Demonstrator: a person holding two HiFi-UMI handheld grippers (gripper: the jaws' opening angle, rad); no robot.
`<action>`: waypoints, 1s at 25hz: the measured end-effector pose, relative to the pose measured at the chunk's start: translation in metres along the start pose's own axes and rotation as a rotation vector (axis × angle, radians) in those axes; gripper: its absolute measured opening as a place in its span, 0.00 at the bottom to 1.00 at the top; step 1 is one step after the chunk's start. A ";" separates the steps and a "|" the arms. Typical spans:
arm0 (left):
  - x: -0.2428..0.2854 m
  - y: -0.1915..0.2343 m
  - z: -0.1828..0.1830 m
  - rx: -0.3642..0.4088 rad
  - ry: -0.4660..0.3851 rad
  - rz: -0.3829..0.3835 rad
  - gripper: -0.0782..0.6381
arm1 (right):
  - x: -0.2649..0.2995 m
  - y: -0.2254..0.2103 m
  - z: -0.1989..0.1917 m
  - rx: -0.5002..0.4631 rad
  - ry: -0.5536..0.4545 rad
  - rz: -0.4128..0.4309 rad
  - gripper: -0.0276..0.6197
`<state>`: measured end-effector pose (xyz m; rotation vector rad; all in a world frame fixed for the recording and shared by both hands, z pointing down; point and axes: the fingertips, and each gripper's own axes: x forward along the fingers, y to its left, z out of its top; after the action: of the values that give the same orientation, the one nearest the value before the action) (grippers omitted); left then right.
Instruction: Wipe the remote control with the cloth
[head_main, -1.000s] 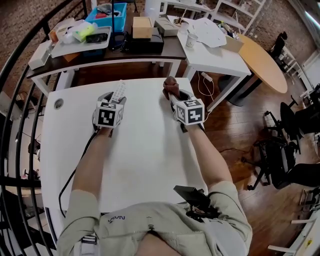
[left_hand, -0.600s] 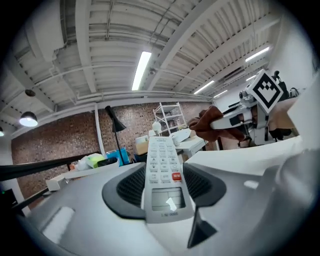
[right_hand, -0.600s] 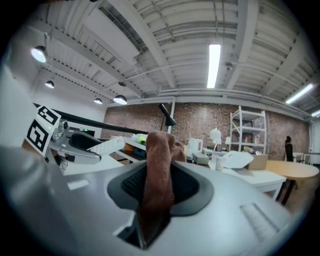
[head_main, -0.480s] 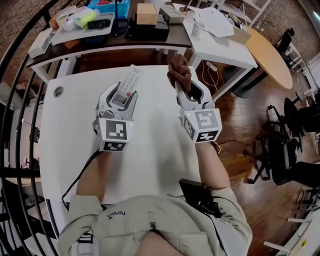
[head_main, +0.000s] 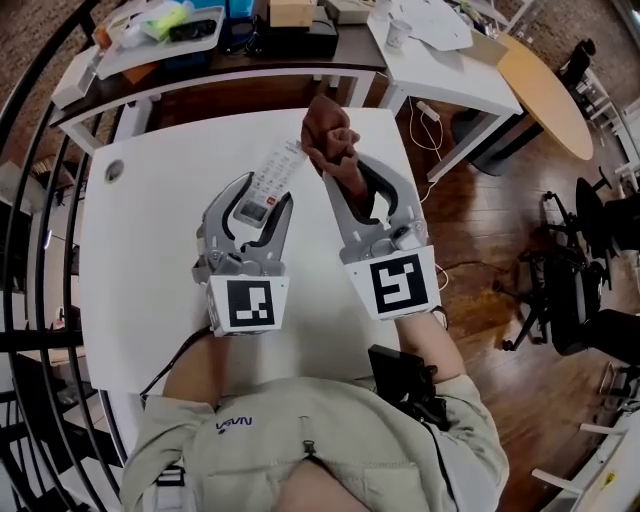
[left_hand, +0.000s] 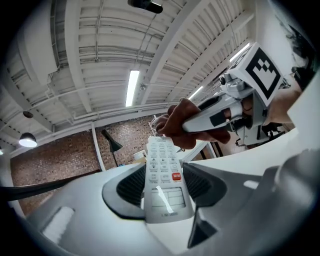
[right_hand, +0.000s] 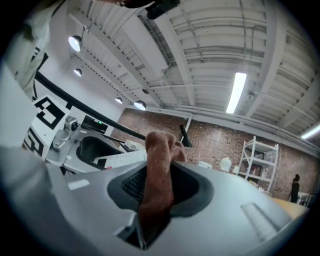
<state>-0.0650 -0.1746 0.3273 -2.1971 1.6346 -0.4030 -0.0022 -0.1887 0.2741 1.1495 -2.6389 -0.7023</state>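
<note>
Usefully, your left gripper clamps the white plastic remote aloft so your right gripper, pinching the bunched brown cloth, reaches it.

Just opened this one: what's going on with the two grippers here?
A person holds a gripper in each hand over a white table. The left gripper is shut on a white remote control. The right gripper is shut on a bunched brown cloth, which sits at the remote's far end and appears to touch it. Wiping seems about to begin.
</note>
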 end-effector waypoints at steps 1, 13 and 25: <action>-0.003 -0.002 0.001 0.002 -0.003 -0.003 0.45 | -0.001 0.006 -0.001 -0.011 0.017 0.014 0.20; -0.016 -0.008 0.001 0.025 -0.006 -0.013 0.45 | -0.016 0.079 -0.015 -0.104 0.168 0.299 0.20; -0.022 -0.022 -0.014 0.027 0.004 -0.038 0.45 | -0.035 0.094 0.004 -0.297 0.133 0.408 0.20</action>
<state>-0.0587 -0.1498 0.3494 -2.2117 1.5816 -0.4379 -0.0395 -0.1065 0.3173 0.5357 -2.4374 -0.8579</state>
